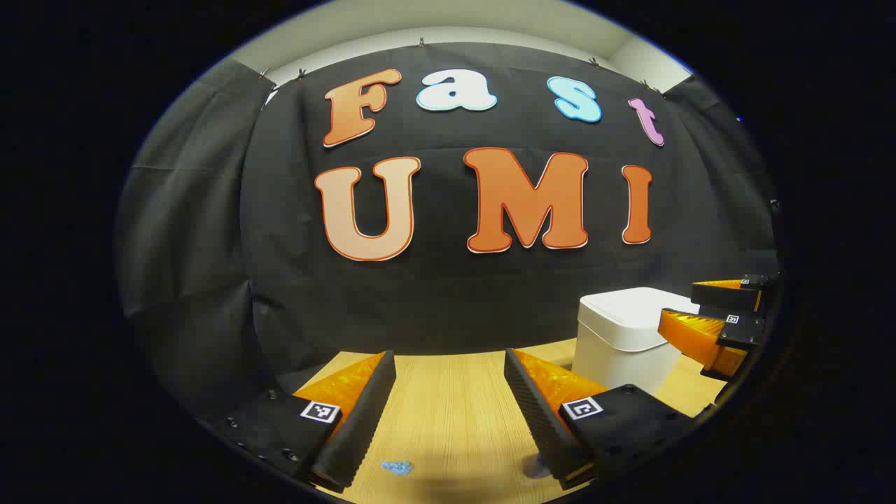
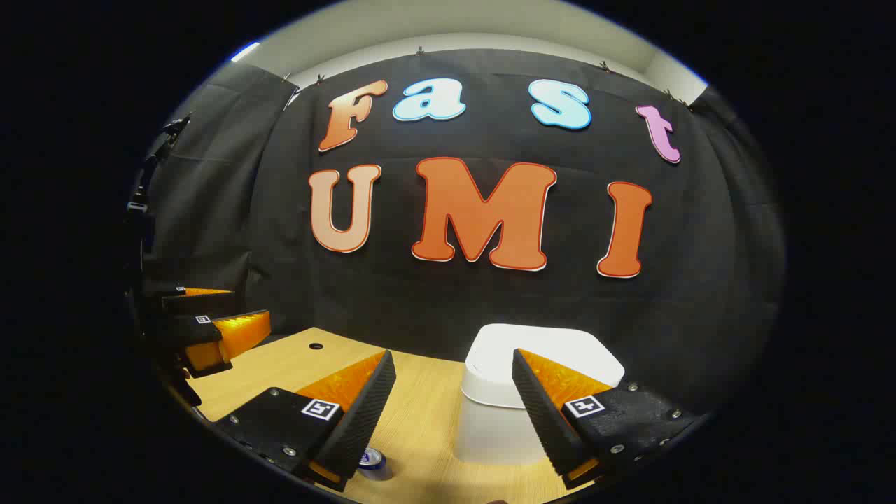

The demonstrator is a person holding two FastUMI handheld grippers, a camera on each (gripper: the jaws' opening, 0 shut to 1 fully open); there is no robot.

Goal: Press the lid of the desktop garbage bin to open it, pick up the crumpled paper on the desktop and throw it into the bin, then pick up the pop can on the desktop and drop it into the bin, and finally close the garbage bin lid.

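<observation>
A recording booth: black cloth wall behind a wooden desktop.

Bin smooth matt plastic; desk wood-grain; wall matt cloth.

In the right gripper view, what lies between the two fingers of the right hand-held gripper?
Bare wooden desktop fills most of the gap. The pop can sits low beside the left finger, and the closed white garbage bin stands partly behind the right finger.

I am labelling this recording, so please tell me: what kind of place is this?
Probably a small recording booth, not a home: black cloth wall behind a wooden desktop, where a white lidded bin stands, and a hand-held gripper works.
</observation>
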